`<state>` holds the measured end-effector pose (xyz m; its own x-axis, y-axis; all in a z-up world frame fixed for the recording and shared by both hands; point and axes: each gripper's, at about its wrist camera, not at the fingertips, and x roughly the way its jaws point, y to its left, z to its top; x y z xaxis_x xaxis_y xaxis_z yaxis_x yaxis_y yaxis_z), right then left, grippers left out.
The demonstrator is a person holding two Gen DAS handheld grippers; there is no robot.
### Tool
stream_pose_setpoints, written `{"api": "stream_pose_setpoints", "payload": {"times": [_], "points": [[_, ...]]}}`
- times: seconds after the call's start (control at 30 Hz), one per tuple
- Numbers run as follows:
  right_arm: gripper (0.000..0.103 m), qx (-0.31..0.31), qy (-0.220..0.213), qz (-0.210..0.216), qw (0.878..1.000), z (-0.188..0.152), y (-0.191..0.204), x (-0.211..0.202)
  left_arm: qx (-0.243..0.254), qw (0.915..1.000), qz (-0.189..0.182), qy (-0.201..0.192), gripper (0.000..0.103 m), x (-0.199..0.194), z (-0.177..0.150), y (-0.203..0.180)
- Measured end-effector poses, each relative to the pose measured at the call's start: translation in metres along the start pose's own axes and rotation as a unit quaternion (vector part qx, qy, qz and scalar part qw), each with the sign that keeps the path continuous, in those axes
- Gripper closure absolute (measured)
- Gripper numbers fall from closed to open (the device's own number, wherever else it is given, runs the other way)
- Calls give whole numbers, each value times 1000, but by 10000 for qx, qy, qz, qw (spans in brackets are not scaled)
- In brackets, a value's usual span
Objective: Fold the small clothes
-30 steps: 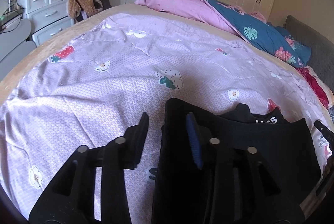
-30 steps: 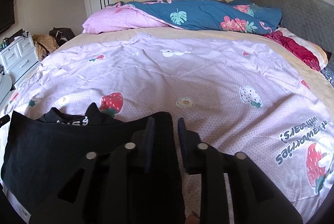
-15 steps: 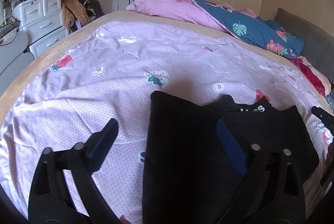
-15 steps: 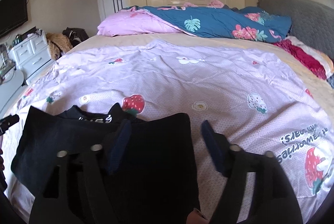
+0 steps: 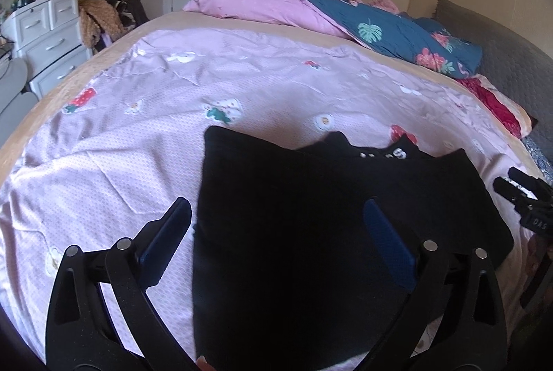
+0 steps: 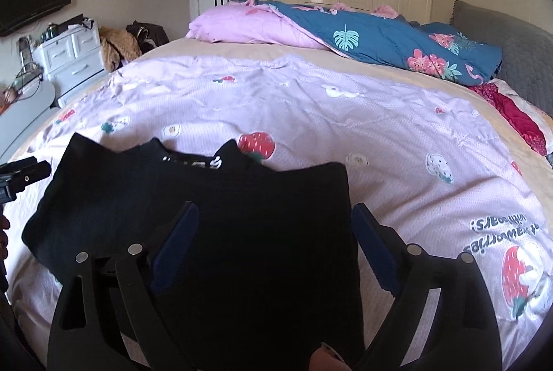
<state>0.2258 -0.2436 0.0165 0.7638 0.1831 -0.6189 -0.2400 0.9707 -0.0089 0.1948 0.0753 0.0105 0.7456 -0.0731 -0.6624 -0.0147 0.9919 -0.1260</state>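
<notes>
A black garment (image 5: 311, 215) with white lettering at its neck lies flat on the lilac strawberry-print bedspread (image 5: 242, 84), its sides folded inward. My left gripper (image 5: 276, 232) is open and empty, jaws wide above the garment's left folded edge. My right gripper (image 6: 276, 232) is open and empty above the garment's (image 6: 242, 215) right folded part. The tip of the right gripper also shows at the right edge of the left wrist view (image 5: 525, 198), and the left one at the left edge of the right wrist view (image 6: 20, 174).
A rolled pink and teal floral duvet (image 6: 345, 32) lies across the far side of the bed. A grey headboard (image 6: 511, 49) and red pillow (image 6: 515, 119) are at the right. White drawers (image 6: 72, 56) and a pile of clothes stand left of the bed.
Both grippers have let go of the garment's folded edges, opened wide and pulled back and up. The garment stays flat on the bed.
</notes>
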Motion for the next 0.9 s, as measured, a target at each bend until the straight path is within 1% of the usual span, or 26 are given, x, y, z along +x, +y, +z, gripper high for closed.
{"api": "stream_pose_setpoints", "payload": {"times": [0.13, 0.2, 0.43, 0.67, 0.9], "points": [[13, -3, 63, 71, 10000, -10, 6, -5, -42, 9999, -113, 100, 10, -2, -8, -3], [12, -55, 125, 41, 9999, -17, 9, -7, -51, 9996, -183, 185, 10, -2, -13, -5], [12, -105, 273, 56, 9996, -30, 16, -8, 68, 9984, -289, 478, 10, 4, -34, -14], [11, -78, 366, 58, 9993, -41, 16, -11, 55, 9972, -285, 683, 10, 5, -51, -12], [11, 38, 499, 58, 9987, -52, 11, -10, 204, 9956, -101, 906, 9, 10, -68, -14]]}}
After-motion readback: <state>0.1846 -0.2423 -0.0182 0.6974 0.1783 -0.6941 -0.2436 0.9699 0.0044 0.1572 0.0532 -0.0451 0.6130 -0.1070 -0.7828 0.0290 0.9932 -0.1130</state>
